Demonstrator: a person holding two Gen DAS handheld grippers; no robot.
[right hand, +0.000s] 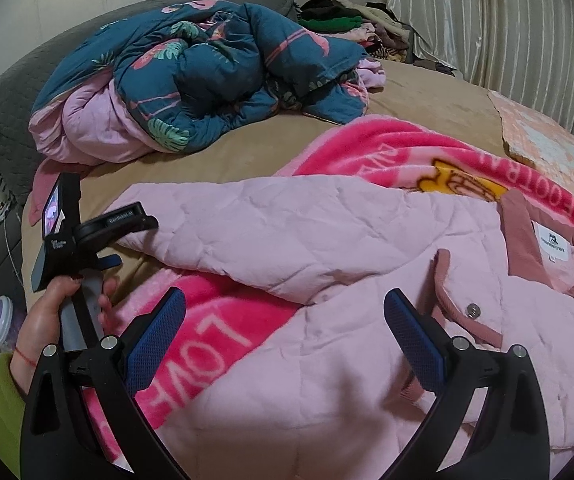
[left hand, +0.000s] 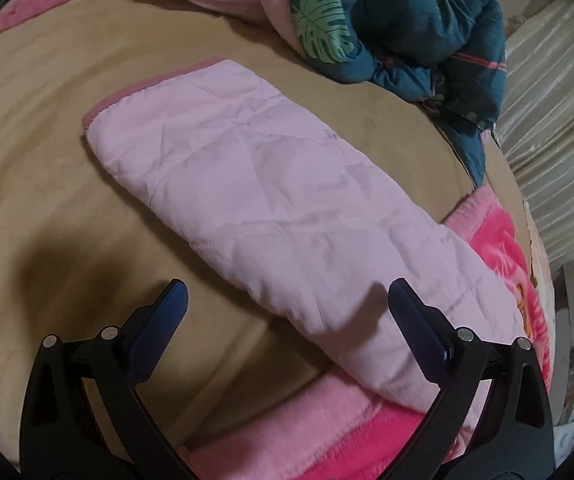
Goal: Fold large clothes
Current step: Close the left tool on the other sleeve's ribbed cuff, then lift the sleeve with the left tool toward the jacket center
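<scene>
two grippers hover over a pale pink quilted jacket (right hand: pixel 327 240) spread on a tan bed (left hand: pixel 67 120), partly atop a bright pink blanket (right hand: pixel 215 320). the left gripper (left hand: pixel 287 300) has its jaws spread wide, empty, just above the jacket's outstretched sleeve (left hand: pixel 247 168). the right gripper (right hand: pixel 285 308) is spread too, pinching nothing, near the collar (right hand: pixel 527 236). a teal leaf-print comforter (right hand: pixel 207 60) lies bunched well apart.

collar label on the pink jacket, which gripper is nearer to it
Right. The right gripper hovers over the pink jacket body just below the collar label; the left gripper sits out by the sleeve end.
</scene>
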